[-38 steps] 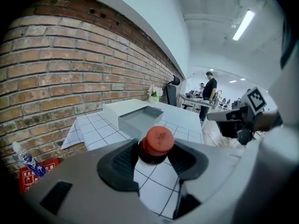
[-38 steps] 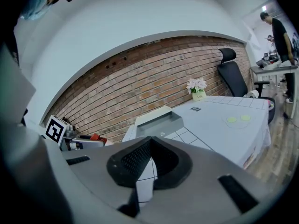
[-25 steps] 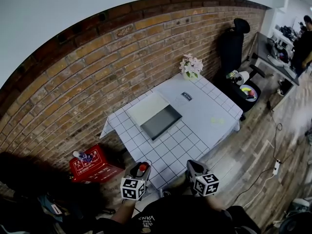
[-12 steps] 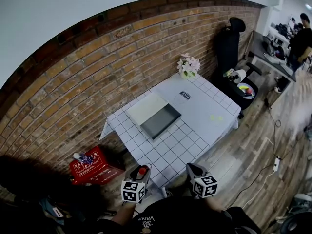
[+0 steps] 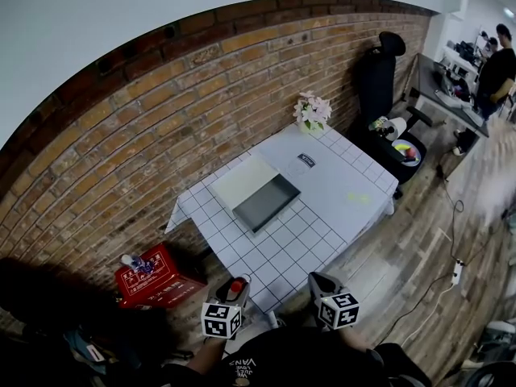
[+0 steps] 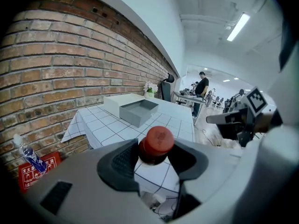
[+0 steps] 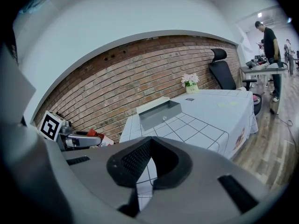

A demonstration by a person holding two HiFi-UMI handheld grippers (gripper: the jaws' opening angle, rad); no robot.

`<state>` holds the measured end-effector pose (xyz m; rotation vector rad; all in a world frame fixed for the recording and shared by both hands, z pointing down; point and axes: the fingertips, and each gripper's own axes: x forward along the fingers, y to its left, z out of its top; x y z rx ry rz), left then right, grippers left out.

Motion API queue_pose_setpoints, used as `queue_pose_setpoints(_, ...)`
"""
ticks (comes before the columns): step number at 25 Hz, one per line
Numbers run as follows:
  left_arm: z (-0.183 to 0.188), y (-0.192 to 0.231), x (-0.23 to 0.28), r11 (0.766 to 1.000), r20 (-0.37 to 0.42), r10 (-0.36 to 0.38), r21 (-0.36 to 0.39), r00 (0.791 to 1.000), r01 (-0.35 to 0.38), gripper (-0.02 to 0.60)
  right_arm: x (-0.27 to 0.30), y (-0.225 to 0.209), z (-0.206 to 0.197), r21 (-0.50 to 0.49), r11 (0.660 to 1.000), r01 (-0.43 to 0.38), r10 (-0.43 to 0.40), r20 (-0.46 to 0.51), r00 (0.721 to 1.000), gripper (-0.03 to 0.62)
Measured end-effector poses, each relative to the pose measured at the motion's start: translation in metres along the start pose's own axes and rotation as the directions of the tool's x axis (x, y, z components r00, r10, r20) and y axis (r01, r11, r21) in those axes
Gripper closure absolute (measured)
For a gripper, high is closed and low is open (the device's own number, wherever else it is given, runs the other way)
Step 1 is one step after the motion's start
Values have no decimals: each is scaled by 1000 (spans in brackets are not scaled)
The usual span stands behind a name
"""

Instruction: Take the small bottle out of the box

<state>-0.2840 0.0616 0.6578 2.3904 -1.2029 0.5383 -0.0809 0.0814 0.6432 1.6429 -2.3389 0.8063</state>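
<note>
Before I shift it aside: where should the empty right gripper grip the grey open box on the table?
Probably the grey box by its long wall away from the white box, from above. It lies flat and open-topped, so one jaw fits inside that thin wall, one outside; the white box blocks the opposite side. The right gripper, now shut, must open first.

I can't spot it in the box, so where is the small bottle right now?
The bottle is clamped in the left gripper, low in the head view, beside the near corner of the table.
</note>
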Motion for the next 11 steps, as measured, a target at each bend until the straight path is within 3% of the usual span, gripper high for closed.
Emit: queue_pose_setpoints(11, 4, 2, 5, 1000, 4, 0, -3, 1000, 0, 383, 4, -4, 5, -1, 1000, 8, -8, 9, 1000, 595)
